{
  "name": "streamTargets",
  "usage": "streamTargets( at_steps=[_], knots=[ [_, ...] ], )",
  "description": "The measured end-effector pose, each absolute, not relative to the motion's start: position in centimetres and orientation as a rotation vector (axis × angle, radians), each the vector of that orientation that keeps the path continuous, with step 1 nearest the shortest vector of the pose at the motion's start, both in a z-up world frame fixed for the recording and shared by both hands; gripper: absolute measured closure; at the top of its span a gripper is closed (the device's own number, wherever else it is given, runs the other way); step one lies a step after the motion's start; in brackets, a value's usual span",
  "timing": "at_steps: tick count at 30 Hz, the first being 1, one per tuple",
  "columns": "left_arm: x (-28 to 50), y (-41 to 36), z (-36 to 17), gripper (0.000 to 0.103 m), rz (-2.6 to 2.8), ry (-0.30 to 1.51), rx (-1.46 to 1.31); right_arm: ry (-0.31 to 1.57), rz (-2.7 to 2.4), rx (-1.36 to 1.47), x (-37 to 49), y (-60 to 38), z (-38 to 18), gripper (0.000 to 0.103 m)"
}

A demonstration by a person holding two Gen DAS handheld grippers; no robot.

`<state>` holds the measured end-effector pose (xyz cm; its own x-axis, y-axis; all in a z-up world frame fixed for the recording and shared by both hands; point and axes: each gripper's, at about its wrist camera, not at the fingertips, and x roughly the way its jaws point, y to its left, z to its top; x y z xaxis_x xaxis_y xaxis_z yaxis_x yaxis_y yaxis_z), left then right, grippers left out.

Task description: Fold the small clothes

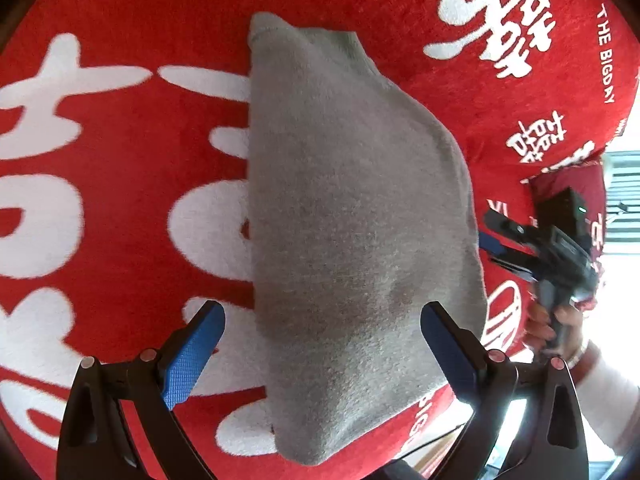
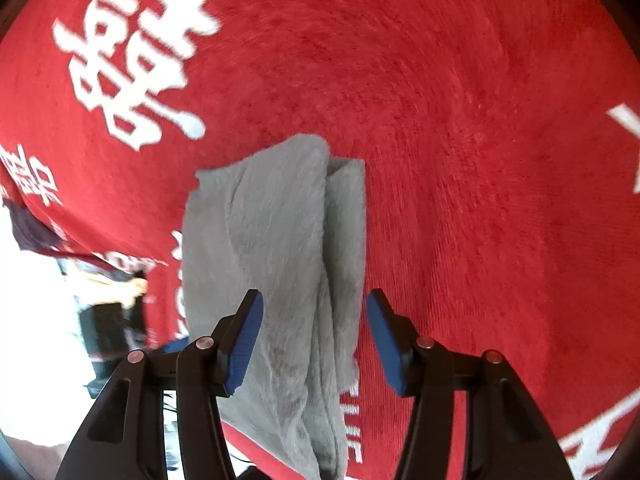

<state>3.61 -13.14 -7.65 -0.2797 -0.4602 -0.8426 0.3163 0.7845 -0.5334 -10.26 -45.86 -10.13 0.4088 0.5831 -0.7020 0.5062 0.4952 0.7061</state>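
A grey fleecy garment lies folded lengthwise on the red cloth with white characters that covers the bench. In the left wrist view it runs from eleven o'clock down to six, passing between the widely parted blue pads of the left gripper, which grips nothing. The right gripper is also parted, straddling the garment's near end without pressing it; a doubled edge shows toward one o'clock.
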Motion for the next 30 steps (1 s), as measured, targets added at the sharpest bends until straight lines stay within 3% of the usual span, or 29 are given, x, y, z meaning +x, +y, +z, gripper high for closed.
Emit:
streamTargets(
  at_steps=[16,17,20,22,24,30],
  knots=[
    [2.8,-17.2,-9.4,0.004,-0.769,1.673,-0.052,1.164,0.308,1.298,-5.3,-44.7,-14.7,0.043],
    [2.7,-17.3,-9.3,0.005,-0.760,1.664,-0.042,1.176,0.293,1.288,-5.4,-44.6,-14.5,0.047],
    [2.5,-16.9,-8.6,0.026,-0.747,1.628,-0.029,1.222,0.239,1.264,-5.2,-44.1,-13.9,0.062],
    [2.6,-16.1,-8.0,0.044,-0.752,1.614,-0.055,1.221,0.229,1.244,-5.1,-43.7,-13.1,0.066],
    [2.9,-15.6,-7.3,0.049,-0.765,1.607,-0.072,1.207,0.228,1.247,-5.0,-43.2,-12.3,0.068],
    [2.6,-14.8,-4.6,0.053,-0.829,1.565,-0.098,1.142,0.268,1.303,-5.3,-41.5,-9.6,0.069]
  ],
)
